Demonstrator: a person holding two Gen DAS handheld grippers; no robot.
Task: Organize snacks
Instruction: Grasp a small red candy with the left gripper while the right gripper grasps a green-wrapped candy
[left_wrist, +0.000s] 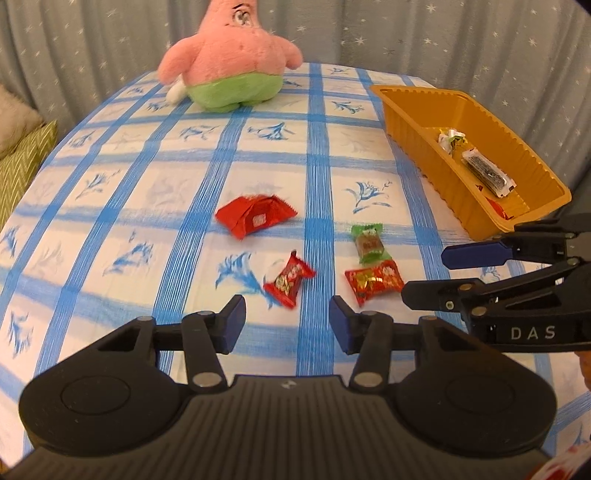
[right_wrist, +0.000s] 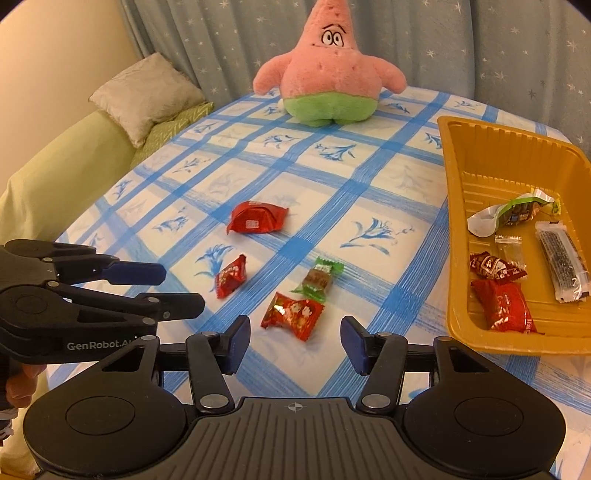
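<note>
On the blue-checked tablecloth lie a large red packet (left_wrist: 255, 218) (right_wrist: 256, 221), a small red candy (left_wrist: 289, 280) (right_wrist: 231, 277), a green-wrapped candy (left_wrist: 368, 243) (right_wrist: 318, 280) and a red printed candy (left_wrist: 373, 280) (right_wrist: 293, 310). My left gripper (left_wrist: 287, 317) (right_wrist: 183, 288) is open, the small red candy lying just ahead of its gap. My right gripper (right_wrist: 294, 332) (left_wrist: 424, 275) is open too, with the red printed candy just beyond its fingertips. Neither touches a candy. The orange tray (right_wrist: 456, 229) (left_wrist: 424, 140) at the right holds several wrapped snacks.
A pink and green starfish plush (left_wrist: 229, 55) (right_wrist: 328, 74) stands at the table's far edge. Left of the table a beige cushion (right_wrist: 147, 92) rests on a green sofa. A starred grey curtain hangs behind. The two grippers are close side by side.
</note>
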